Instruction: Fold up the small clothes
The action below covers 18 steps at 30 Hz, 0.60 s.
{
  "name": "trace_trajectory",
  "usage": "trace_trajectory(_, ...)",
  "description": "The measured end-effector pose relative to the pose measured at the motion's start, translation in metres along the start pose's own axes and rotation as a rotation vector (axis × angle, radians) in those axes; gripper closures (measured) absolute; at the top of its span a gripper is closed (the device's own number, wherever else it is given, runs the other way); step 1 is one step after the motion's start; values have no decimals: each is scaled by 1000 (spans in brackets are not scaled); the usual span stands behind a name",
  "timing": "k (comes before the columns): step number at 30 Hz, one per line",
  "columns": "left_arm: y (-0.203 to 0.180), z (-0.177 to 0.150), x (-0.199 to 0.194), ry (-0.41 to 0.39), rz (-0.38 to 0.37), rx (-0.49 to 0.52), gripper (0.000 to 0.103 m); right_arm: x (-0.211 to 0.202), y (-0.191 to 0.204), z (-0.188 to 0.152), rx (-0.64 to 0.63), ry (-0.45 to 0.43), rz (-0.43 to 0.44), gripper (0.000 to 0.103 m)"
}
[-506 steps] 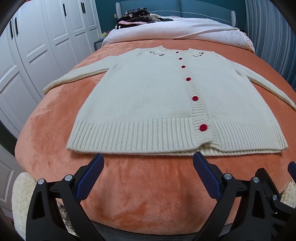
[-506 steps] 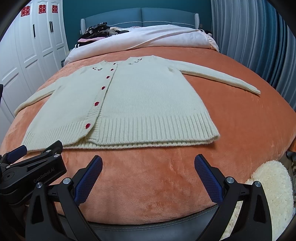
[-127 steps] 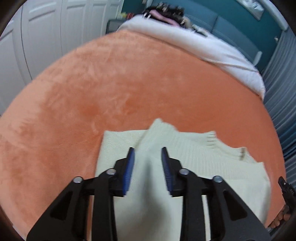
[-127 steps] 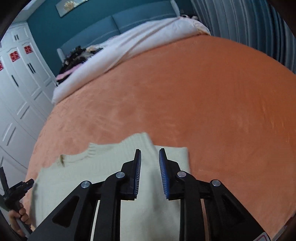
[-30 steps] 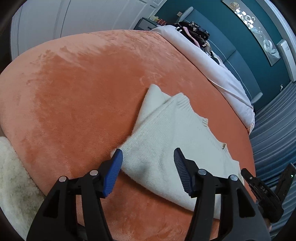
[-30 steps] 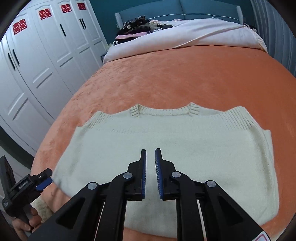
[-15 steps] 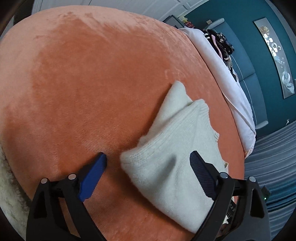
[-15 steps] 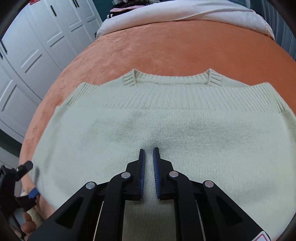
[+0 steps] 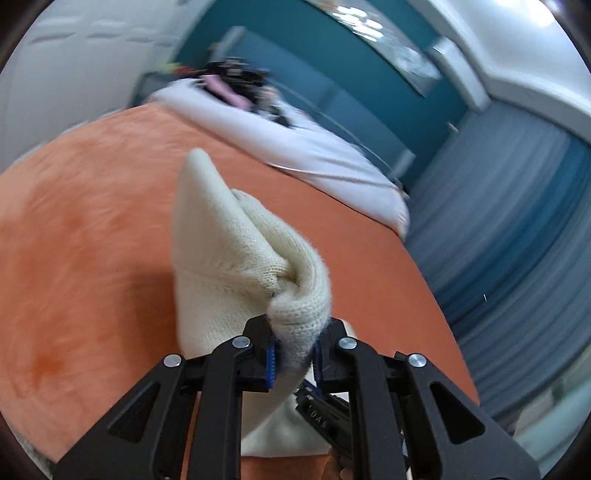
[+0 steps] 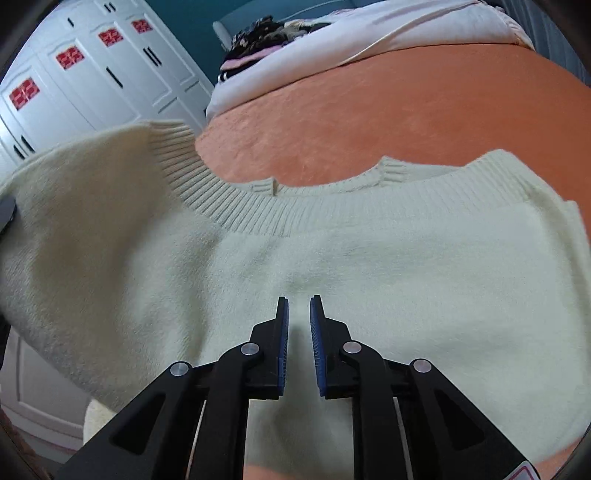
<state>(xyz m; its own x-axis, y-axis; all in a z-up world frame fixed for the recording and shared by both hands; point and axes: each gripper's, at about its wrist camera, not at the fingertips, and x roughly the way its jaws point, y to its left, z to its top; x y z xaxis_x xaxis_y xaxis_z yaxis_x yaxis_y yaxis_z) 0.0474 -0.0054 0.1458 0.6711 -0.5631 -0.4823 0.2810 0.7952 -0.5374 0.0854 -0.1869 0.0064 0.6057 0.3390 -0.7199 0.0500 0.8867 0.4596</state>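
A cream knit cardigan (image 10: 388,266) lies folded on the orange bedspread (image 10: 388,110). My left gripper (image 9: 293,363) is shut on the cardigan's left end (image 9: 236,251) and holds it lifted off the bed; that raised end shows at the left of the right wrist view (image 10: 92,206). My right gripper (image 10: 298,345) is shut, its jaws nearly together with nothing between them, and its tips rest on the middle of the cardigan. The right gripper's black body (image 9: 321,417) shows under the lifted cloth in the left wrist view.
A white duvet (image 10: 369,40) and a pile of dark clothes (image 10: 266,31) lie at the head of the bed. White wardrobes (image 10: 92,81) stand to the left, blue-grey curtains (image 9: 517,240) to the right. A fluffy cream rug (image 10: 96,421) lies on the floor.
My left gripper has shut on the cardigan's left end and lifted it up off the bed. My right gripper has stayed shut on the middle of the cardigan.
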Motion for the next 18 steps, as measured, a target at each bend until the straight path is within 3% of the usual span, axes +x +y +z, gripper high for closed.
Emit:
trace_trajectory(4,-63,-37,52,129,-76,137,90,-63,-61,-18,132,-70,-7,77)
trace_trajectory(9,-81,-122,126,386,-18,253,90,-104,-125,-46,249,-78,-72,76)
trace_trajectory(12,-70,-149,126,414,39,311,87,-110,-142,-55,295,-79,-61,70)
trace_trajectory(13,-66,-148,119,405,34,305,84,-111,-142,-55,305,-81,-41,60)
trace_trajectory(14,-62,-144,109,394,26,295,79,-111,-141,-53,306,-86,-21,48)
trace_trajectory(15,-61,-141,101,386,19,291,74,-111,-138,-50,301,-94,2,42)
trace_trajectory(17,-59,-135,83,345,38,310,45,-108,-130,-42,303,-108,61,27)
trace_trajectory(18,-56,-132,69,310,62,330,37,-105,-126,-38,309,-104,95,26)
